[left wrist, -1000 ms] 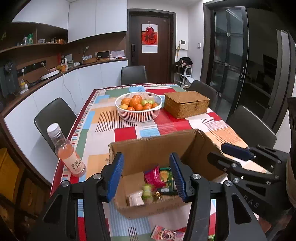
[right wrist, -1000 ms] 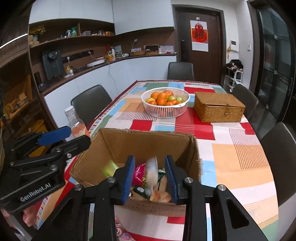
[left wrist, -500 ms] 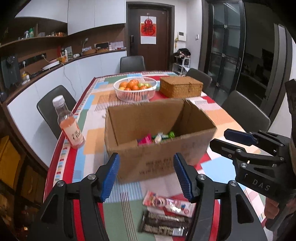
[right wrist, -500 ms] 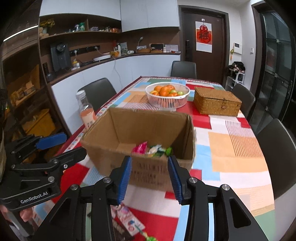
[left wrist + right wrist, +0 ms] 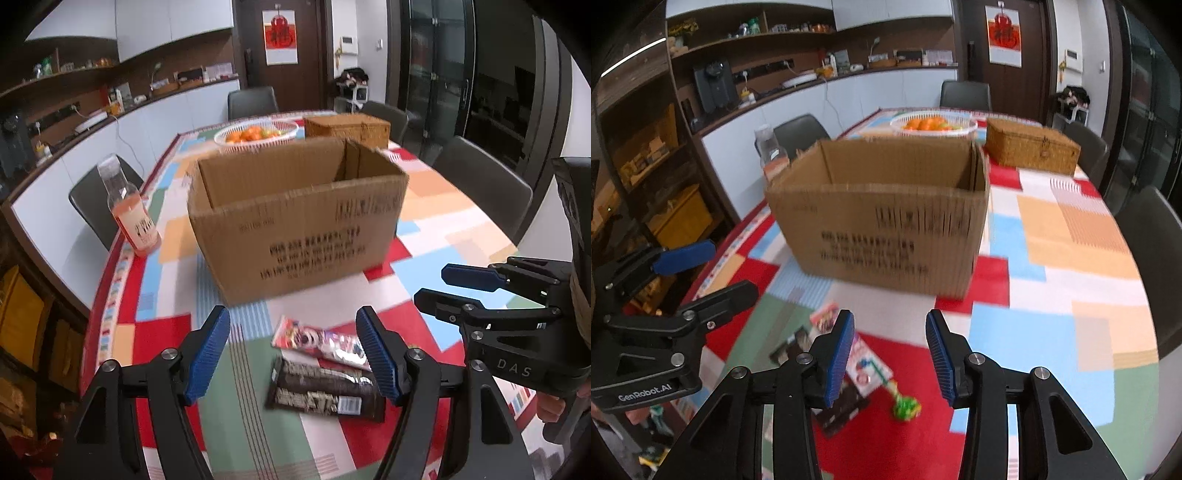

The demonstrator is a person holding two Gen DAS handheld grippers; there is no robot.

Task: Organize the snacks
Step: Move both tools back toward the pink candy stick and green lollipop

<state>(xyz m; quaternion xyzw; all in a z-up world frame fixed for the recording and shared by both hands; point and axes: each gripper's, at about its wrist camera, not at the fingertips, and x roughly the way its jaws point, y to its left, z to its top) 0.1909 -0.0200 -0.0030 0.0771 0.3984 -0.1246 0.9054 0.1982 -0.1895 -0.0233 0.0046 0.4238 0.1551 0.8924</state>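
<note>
Cardboard box (image 5: 295,221) waits on the bench while three snack packets (image 5: 325,391) lie unpacked before it, left tool (image 5: 293,360) opening empty, right tool (image 5: 890,356) parted, empty.

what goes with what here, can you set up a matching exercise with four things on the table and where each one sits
Things:
1. cardboard box
2. drink bottle
3. fruit basket
4. dark snack bars

Places:
A. on the near side of the box, close to the grippers
B. middle of the table
C. beyond the box, next to the wicker box
D. near the table's left edge, left of the box

Pairs: 1-B, 2-D, 3-C, 4-A
</note>
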